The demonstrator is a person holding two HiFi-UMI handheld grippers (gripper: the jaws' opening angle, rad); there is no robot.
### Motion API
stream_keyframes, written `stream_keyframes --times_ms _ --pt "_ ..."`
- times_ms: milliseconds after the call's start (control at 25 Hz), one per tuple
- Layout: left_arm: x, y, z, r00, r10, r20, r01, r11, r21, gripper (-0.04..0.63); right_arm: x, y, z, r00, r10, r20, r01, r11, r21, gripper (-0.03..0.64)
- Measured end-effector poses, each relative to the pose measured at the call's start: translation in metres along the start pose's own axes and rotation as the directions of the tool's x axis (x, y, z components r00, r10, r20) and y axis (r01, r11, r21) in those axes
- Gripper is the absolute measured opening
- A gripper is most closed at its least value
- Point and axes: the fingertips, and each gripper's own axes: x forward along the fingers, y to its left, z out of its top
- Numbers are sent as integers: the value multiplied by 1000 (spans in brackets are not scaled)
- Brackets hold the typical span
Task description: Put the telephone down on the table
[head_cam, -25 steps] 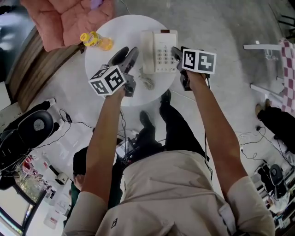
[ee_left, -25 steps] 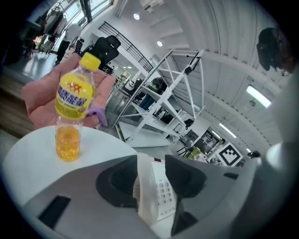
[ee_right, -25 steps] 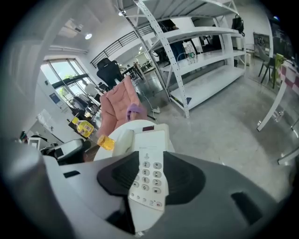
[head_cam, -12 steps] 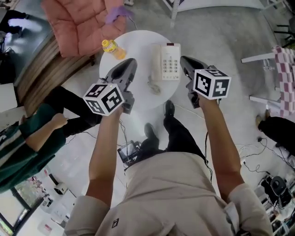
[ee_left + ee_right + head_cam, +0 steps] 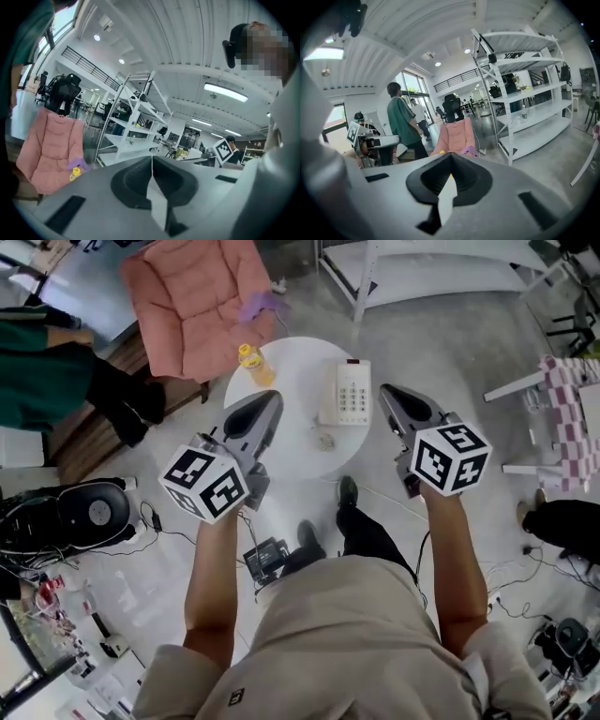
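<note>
Telephone [image 5: 345, 393]: white corded desk set w/ keypad. It sits flat on the round white counter [image 5: 291, 371], toward the right side, handset on the cradle. Coiled cord [image 5: 325, 440] lies on the counter just in front of it. Yellow bottle [image 5: 253, 365] is at the counter's left edge, well apart from the phone.

Handling (est.): hard plastic shell, stiff, smooth, so prob. slippery under the pads. Light to moderate wt. The handset only rests in the cradle and would slide off if the set is tipped. The cord is springy and could snag or drag. Best hold would be the two long sides of the base, one claw per side, kept level. Avoid the handset and cord.

Left claw [image 5: 274, 401]: jaws fully together, nothing between them. Its own view looks over the closed tips to shelving and a pink chair [image 5: 192, 301], no phone in sight.

Right claw [image 5: 386, 393]: same, jaws together and empty, facing out into the room.

Neither claw touches the phone. In the head view it lies between them.

Judgement: phone is down on the counter, so the task looks done.
</note>
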Motion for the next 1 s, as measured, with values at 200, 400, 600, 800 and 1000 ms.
stream_keyframes --times_ms 200,400,600,800,1000 --pt "-43 -38 33 1000 -8 16 7 997 83 14 -43 43 26 998 32 55 -28 997 -68 -9" --pt "-82 -67 56 999 -23 34 18 989 144 14 -77 80 38 997 43 70 -34 991 -126 -11" --pt "-116 -100 69 996 -60 59 47 978 203 14 -112 109 46 993 47 107 -30 987 -160 -11" --pt "-144 -114 70 994 -82 76 64 975 215 14 -132 134 48 991 48 127 -24 983 -180 -11" --pt "-158 -128 66 992 -97 76 79 972 220 14 -150 149 45 989 40 140 -14 983 -183 -11"
